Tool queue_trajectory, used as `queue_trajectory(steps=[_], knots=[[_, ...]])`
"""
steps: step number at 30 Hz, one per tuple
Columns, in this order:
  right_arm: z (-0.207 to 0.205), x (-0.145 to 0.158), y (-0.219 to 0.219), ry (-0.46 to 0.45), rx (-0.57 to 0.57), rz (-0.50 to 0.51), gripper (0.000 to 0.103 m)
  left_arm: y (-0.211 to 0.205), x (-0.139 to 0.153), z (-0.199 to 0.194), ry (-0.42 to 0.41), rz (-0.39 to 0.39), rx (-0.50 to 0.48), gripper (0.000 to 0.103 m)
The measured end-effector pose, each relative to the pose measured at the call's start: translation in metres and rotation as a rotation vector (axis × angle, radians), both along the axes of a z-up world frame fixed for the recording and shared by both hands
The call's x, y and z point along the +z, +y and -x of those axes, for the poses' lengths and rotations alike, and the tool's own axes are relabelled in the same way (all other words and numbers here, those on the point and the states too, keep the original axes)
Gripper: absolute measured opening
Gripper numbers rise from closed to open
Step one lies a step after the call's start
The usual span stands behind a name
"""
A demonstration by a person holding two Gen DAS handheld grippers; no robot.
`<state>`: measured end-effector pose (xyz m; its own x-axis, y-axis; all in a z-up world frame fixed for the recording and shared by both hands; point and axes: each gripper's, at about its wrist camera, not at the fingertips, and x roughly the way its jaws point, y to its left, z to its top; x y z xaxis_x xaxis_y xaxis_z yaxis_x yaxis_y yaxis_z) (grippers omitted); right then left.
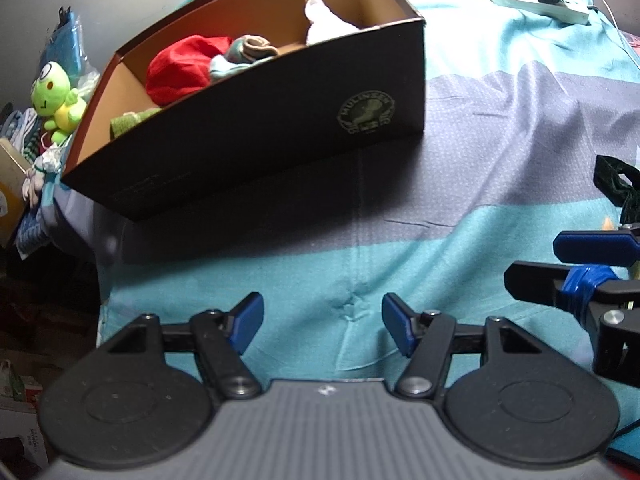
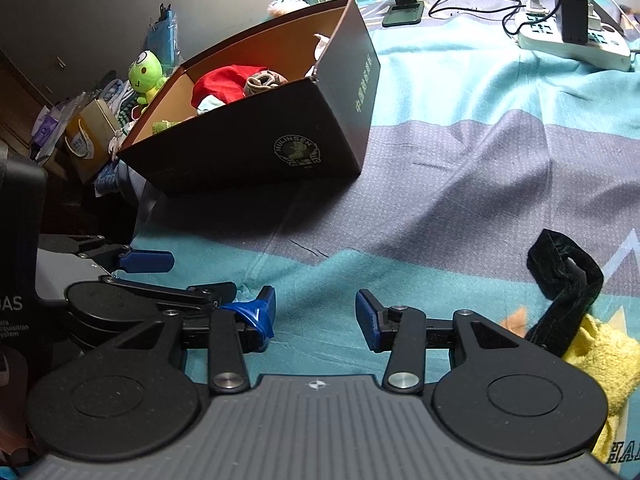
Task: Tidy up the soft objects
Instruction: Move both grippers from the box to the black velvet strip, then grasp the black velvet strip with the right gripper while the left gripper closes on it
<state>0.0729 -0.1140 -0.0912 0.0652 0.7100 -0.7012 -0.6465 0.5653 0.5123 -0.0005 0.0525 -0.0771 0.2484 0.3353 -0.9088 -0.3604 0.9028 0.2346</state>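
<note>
Already the dark box (image 2: 256, 148) on the bedspread (image 2: 460, 92) is seen holding a red cloth (image 2: 224, 84), a white cloth (image 1: 324, 20) and other soft pieces. Left out are a dark velvet strap (image 2: 564, 280) and a yellow plush (image 2: 604, 356), lying just right of the right tool (image 2: 316, 316). Both the right tool and the left tool (image 1: 322, 328) are held released, nothing grasped.

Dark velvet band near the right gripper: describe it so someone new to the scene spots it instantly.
Start at the big dark cardboard box on the teal and grey bedsheet, then look toward the lower right of the right wrist view. There the dark velvet band lies looped on the sheet, its lower end against a yellow fuzzy cloth. It is the only near-black soft item outside the box.
</note>
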Motion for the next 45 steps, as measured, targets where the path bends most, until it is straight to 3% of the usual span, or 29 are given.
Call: queue_trajectory(steps=[5, 10, 19, 24, 29, 35, 45], knots=[[-0.010, -0.001, -0.026, 0.004, -0.038, -0.002, 0.028, -0.019, -0.003, -0.009, 0.004, 0.016, -0.021, 0.065], [-0.026, -0.003, -0.068, 0.007, -0.128, 0.006, 0.028, -0.050, -0.002, -0.024, -0.014, 0.040, -0.109, 0.065], [-0.052, -0.017, -0.157, 0.037, -0.347, 0.040, 0.028, -0.100, -0.003, -0.053, -0.053, 0.171, -0.275, 0.066], [-0.063, -0.024, -0.188, 0.094, -0.448, 0.007, 0.028, -0.125, -0.002, -0.068, -0.090, 0.259, -0.362, 0.067], [-0.073, -0.030, -0.185, 0.146, -0.439, -0.049, 0.027, -0.135, -0.008, -0.083, -0.113, 0.365, -0.393, 0.067], [-0.083, -0.038, -0.155, 0.144, -0.367, -0.029, 0.027, -0.135, -0.023, -0.095, -0.105, 0.434, -0.376, 0.067], [-0.097, -0.055, -0.120, 0.173, -0.255, 0.012, 0.025, -0.128, -0.037, -0.105, -0.070, 0.434, -0.315, 0.067]])
